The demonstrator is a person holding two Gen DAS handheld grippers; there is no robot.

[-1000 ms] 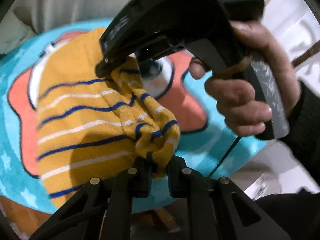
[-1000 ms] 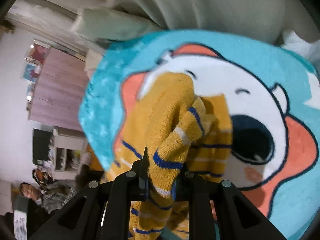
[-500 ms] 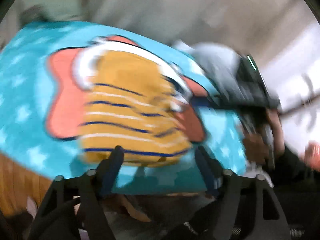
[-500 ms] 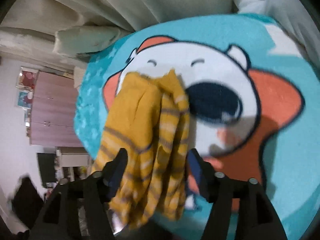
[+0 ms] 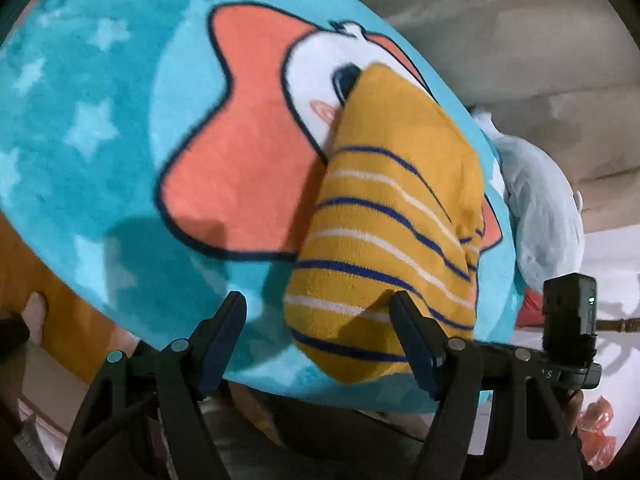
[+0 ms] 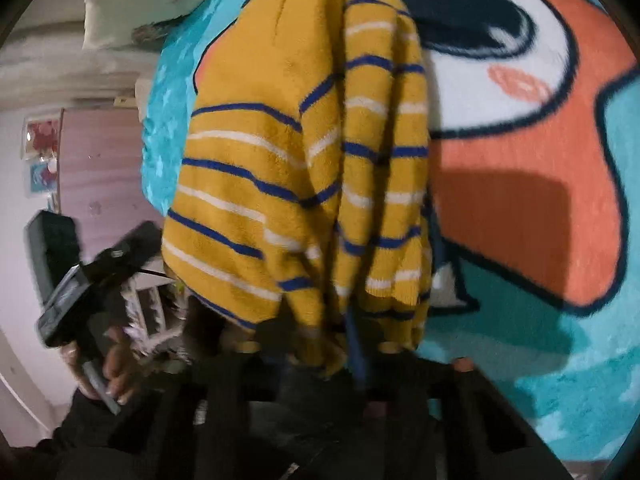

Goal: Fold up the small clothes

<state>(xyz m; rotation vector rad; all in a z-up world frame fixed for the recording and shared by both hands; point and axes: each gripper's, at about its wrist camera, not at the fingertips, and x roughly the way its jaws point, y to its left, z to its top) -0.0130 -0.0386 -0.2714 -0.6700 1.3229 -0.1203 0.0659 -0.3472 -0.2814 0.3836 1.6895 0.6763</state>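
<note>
A mustard-yellow sweater (image 5: 392,216) with blue and white stripes lies folded lengthwise on a teal cartoon rug (image 5: 80,120). My left gripper (image 5: 316,316) stands open just over the sweater's near end. Its right finger (image 5: 412,328) overlaps the hem, and the pads press on nothing. In the right wrist view the sweater (image 6: 280,140) fills the middle, with its folded sleeve on the right side. My right gripper (image 6: 352,352) is blurred at the near hem. Its jaws are closing, with the cloth's edge pinched between them.
A pale grey-white cloth heap (image 5: 544,216) lies off the rug's right side, with beige bedding (image 5: 480,40) behind. The right tool's camera block (image 5: 568,320) sits at the rug's right edge. A hand (image 6: 108,368) holds the left tool. A pillow (image 6: 152,12) and a pink cupboard (image 6: 96,160) stand beyond.
Both grippers let go of the sleeve they held, and it now lies flat on the sweater. The left one opened, pulled back and rolled. The right one opened, then closed at the near hem.
</note>
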